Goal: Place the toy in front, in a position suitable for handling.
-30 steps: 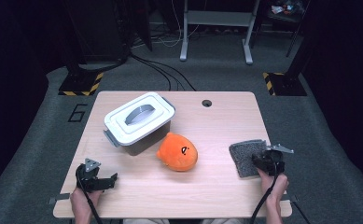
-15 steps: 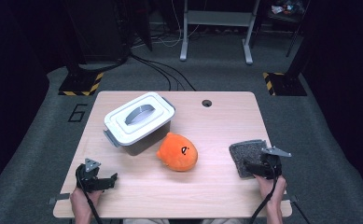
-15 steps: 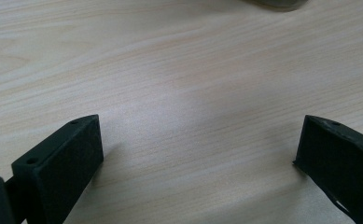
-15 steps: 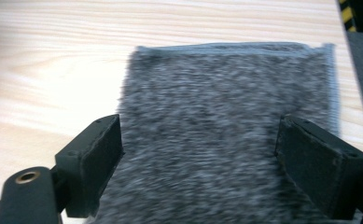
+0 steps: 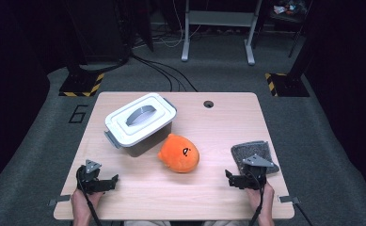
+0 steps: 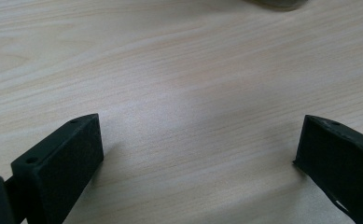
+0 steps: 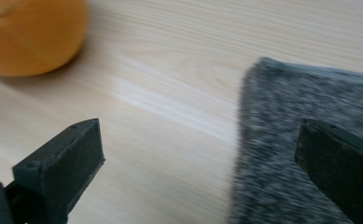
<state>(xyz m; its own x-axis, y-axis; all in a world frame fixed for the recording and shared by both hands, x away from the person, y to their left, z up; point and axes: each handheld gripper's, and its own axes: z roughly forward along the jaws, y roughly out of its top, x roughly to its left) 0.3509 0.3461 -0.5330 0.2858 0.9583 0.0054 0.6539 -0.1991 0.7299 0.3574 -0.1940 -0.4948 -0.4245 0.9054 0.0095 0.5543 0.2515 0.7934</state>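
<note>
On the right side of the table [image 5: 204,193], near the front edge, lies a grey cloth [image 5: 253,153]. It is a small, flat, almost square piece with rounded corners. It looks fuzzy and speckled, with dark and light grey bits mixed together. In the right gripper view the cloth [image 7: 305,140] has a thin, smoother border along its far edge, and it looks a bit blurry.

The right gripper [image 5: 233,179] is just at the front of the cloth, and its grey plate sits over the cloth's near edge. Its jaws have just been opening and now stand wide apart. In the right gripper view [image 7: 195,163], one jaw is over bare wood and the other is over the cloth. Nothing is pinched between them.

An orange toy [image 5: 179,153] sits in the middle of the table, left of the cloth and apart from it. It is round and soft, with a small dark mark on the front. Behind it, and just beside it, stands a grey box [image 5: 138,141] with a white lid [image 5: 140,117] and a grey handle on top.

The left gripper [image 5: 110,181] rests near the front left corner. Its jaws are wide apart too, with only wood between them in the left gripper view [image 6: 198,154].
</note>
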